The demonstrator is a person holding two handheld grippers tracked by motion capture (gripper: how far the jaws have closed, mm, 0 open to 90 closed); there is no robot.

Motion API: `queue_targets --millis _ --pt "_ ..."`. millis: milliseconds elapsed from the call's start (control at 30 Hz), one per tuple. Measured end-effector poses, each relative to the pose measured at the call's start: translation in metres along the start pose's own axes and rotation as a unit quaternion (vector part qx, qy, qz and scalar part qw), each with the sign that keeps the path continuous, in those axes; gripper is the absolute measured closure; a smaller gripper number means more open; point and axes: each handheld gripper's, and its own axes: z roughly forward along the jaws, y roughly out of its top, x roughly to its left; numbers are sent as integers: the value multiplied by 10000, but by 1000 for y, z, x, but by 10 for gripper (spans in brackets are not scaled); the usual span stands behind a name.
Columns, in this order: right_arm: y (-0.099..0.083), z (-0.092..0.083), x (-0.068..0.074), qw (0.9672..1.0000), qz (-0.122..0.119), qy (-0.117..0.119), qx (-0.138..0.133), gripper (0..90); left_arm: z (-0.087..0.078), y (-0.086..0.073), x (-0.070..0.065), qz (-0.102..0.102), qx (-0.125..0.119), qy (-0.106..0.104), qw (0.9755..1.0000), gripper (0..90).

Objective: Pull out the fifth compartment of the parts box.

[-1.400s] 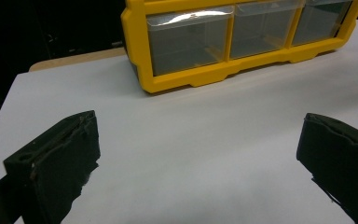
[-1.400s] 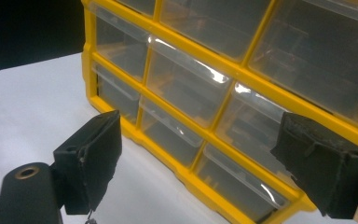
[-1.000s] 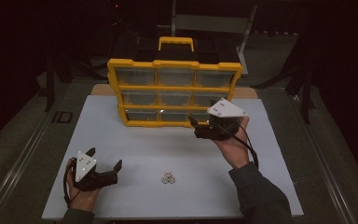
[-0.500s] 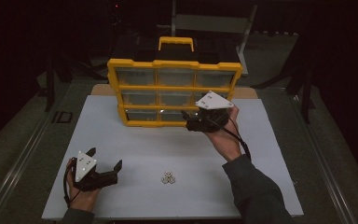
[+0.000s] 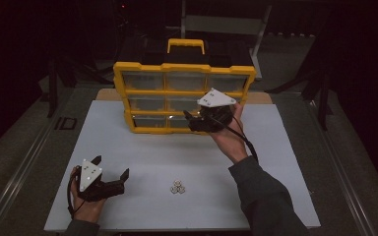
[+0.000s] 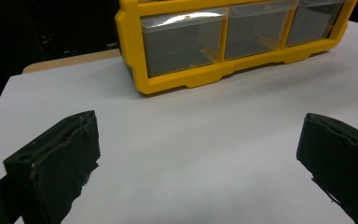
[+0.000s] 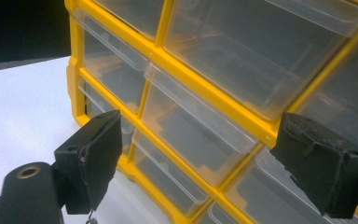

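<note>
While low, left tongs [image 5: 112, 178] agape; right tongs [image 5: 191, 121] wide at drawer cabinet [image 5: 147, 78]

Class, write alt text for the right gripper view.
The right gripper, jaws wide open, points at the clear drawers of a yellow storage cabinet close ahead. A white table shows at the left.

Small cluster of metal nuts [image 5: 178, 187] on the white mat [image 5: 142, 152], dark surroundings beyond the table.
</note>
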Motion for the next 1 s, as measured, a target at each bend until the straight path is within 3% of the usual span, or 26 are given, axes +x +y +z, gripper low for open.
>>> queue_targets --millis 567,733,1000 --pt "8 23 6 9998 -140 -115 131 169 1 0 0 -1 14 -20 10000 0" --pt "12 28 10 9988 -393 -202 194 181 1 0 0 -11 13 -34 10000 0" --pt "9 38 11 9970 -648 -133 396 223 1 0 0 -13 14 -39 10000 0"
